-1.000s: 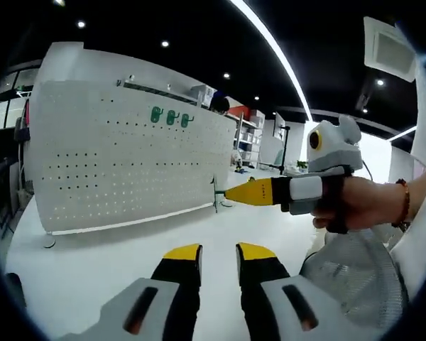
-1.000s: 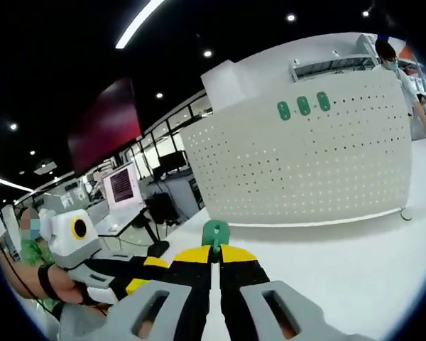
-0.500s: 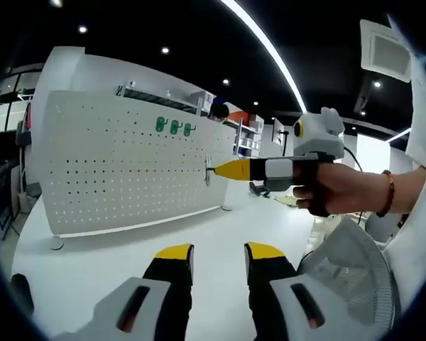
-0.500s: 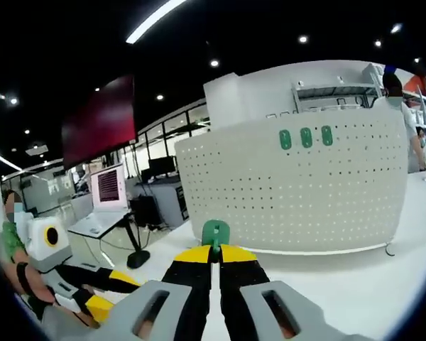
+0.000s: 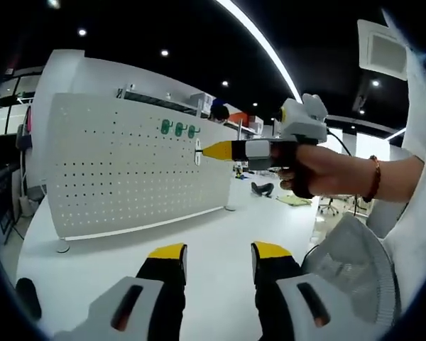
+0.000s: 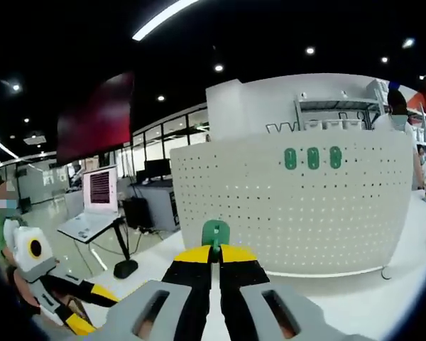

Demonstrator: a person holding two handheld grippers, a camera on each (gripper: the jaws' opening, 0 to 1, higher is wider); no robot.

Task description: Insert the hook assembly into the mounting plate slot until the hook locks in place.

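A: Up goes the right gripper (image 5: 207, 150), toward the pegboard (image 5: 128, 167), jaws clamped on the green hook (image 6: 215, 232).

B: Left gripper (image 5: 216, 256) idles, jaws apart. Three hooks (image 6: 313, 158) sit near the top edge; I'd align squarely beside them, then press.

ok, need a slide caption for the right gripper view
Right gripper, shut on a green hook, faces a white pegboard that already carries three green hooks.
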